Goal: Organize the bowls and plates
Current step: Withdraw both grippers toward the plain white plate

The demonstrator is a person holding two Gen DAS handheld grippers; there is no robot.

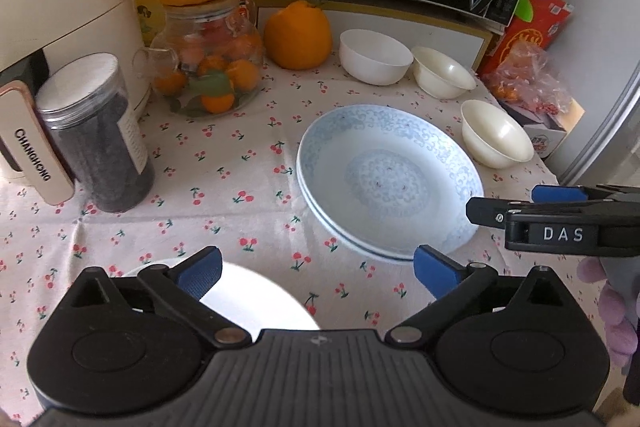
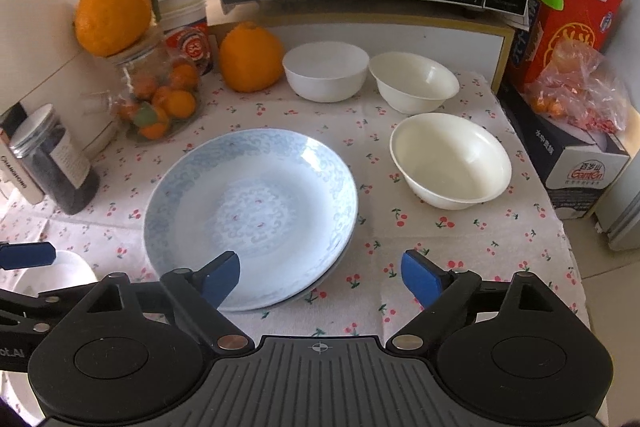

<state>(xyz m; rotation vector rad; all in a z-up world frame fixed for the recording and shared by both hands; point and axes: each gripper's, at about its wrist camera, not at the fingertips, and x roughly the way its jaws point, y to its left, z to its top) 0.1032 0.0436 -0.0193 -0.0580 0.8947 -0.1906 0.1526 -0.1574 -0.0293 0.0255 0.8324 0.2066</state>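
Plates (image 2: 250,211): two stacked, pale blue-white porcelain with a scrolled blue band at the rim and a round medallion in the well, tiny red flecks; the lower one shows only as a thin edge at 5 o'clock. They sit at the middle of the table (image 2: 460,267), on a cherry-print cloth.

Bowls: one white bowl (image 2: 326,71) at 12 o'clock from the plates, beside a large orange (image 2: 250,57); a cream bowl (image 2: 414,81) at 1 o'clock; a larger cream bowl (image 2: 450,159) at 3 o'clock. All upright, empty, apart from each other.

A further white round piece (image 1: 256,295) lies under the left tool; bowl or plate, hard to say, as glare washes it out.

Left tool (image 1: 318,271): jaws wide, nothing between the blue pads, hovering over the cloth at 7 o'clock from the plates.

Right tool (image 2: 320,277): jaws wide, holding nothing, above the plates' near rim.
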